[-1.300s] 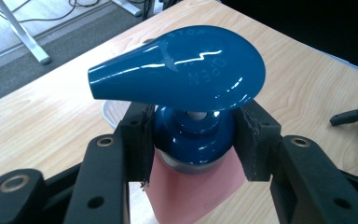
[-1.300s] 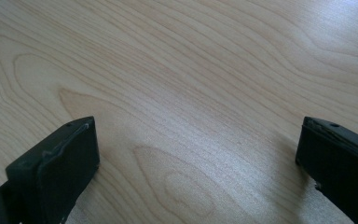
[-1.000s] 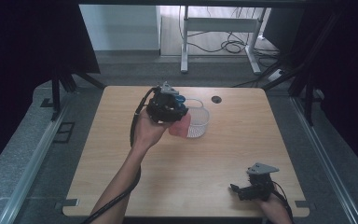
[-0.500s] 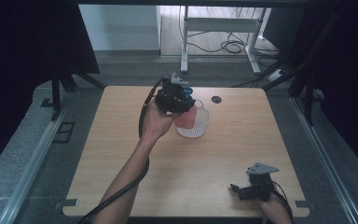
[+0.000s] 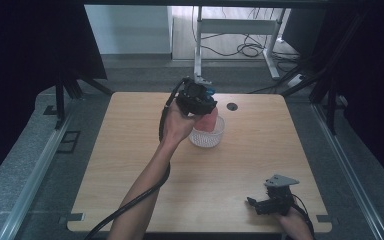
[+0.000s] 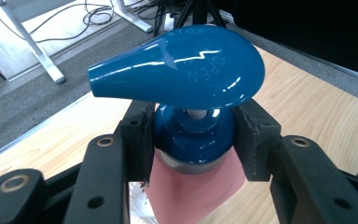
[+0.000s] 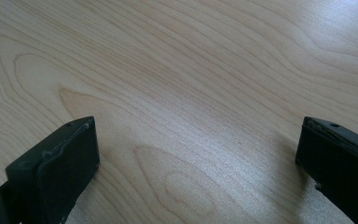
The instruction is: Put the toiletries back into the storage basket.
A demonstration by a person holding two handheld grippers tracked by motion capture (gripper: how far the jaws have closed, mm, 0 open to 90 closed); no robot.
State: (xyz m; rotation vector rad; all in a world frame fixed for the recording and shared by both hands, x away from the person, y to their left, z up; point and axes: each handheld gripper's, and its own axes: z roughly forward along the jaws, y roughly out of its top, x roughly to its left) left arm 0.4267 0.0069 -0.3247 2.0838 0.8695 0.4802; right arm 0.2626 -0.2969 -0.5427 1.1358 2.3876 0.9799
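Holding a pink pump bottle (image 6: 193, 193) by its blue collar, the left gripper (image 5: 196, 98) had its fingers (image 6: 140, 140) clenched on both sides of the neck, just under the wide blue pump head (image 6: 182, 70). In the high view the bottle hung over a clear bowl-like container (image 5: 207, 137) that stood at the far middle of the worktop (image 5: 130, 165), and its pink body seemed to reach down into the container, though I could not tell if it touched the bottom. The right gripper (image 5: 272, 200) rested at the near right corner of the worktop, well apart from the bottle, with its fingers (image 7: 56, 168) released and wide, and nothing but bare wood between them. As I judge it, the pick-up part of the work was done and the bottle was already above its place. What remained was to lower it fully into the container and then to release the grasp. The blue head was big and top-heavy, so the bottle might tip if it was released too early.
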